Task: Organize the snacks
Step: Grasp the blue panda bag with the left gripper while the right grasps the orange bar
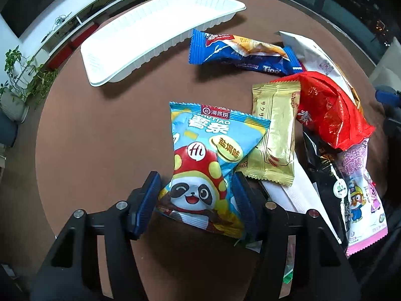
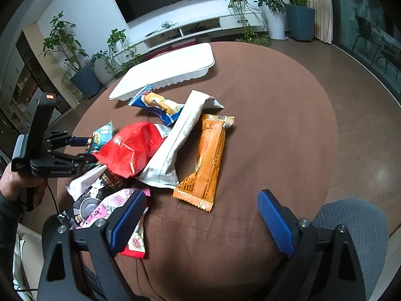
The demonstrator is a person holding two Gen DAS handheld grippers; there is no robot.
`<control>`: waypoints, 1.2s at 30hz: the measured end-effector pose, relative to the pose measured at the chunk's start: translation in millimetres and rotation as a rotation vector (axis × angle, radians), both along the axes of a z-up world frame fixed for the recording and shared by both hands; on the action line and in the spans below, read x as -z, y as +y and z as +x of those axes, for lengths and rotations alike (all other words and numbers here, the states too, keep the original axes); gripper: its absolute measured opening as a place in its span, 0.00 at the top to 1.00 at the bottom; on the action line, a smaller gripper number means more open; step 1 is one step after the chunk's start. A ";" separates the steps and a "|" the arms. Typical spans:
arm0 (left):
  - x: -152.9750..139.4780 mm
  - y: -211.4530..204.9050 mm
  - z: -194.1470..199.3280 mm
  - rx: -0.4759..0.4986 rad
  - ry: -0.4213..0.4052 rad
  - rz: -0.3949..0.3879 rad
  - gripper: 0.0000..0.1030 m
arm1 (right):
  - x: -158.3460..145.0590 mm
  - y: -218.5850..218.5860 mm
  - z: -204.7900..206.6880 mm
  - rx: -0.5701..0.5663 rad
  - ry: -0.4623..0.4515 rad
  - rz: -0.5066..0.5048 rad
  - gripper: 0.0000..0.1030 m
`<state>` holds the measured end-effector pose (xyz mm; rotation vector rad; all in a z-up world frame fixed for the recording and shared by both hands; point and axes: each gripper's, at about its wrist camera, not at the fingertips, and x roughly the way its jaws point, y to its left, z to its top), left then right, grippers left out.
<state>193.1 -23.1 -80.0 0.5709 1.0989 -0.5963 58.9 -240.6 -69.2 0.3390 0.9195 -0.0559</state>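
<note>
My left gripper (image 1: 195,188) has its blue pads on both sides of a light-blue panda snack packet (image 1: 208,165), which looks pinched and raised at its near end. It also shows in the right wrist view (image 2: 82,148) at the left, by the same packet (image 2: 101,135). A white tray (image 1: 160,32) lies empty at the table's far side, also seen in the right wrist view (image 2: 170,67). My right gripper (image 2: 203,215) is open and empty above the near table edge, just short of an orange packet (image 2: 208,160).
A pile of snacks lies on the round brown table (image 1: 100,138): a blue packet (image 1: 240,52), a gold packet (image 1: 273,135), a red packet (image 1: 328,113), a white pouch (image 2: 180,138), black and pink packets (image 1: 351,195). Plants and a TV cabinet stand beyond.
</note>
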 end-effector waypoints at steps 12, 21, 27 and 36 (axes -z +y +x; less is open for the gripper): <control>-0.7 1.7 4.3 -0.048 0.028 -0.067 0.60 | 16.8 -13.0 45.8 -0.025 0.126 0.001 0.28; -2.4 17.1 4.3 -0.114 0.050 -0.131 0.63 | 22.3 -11.3 63.0 -0.049 0.145 -0.041 0.37; -2.0 15.6 5.8 -0.131 0.050 -0.121 0.62 | 22.0 -2.6 65.2 -0.082 0.152 -0.142 0.45; -2.4 18.9 -0.2 -0.162 0.041 -0.129 0.64 | 20.1 3.7 58.3 -0.103 0.143 -0.223 0.77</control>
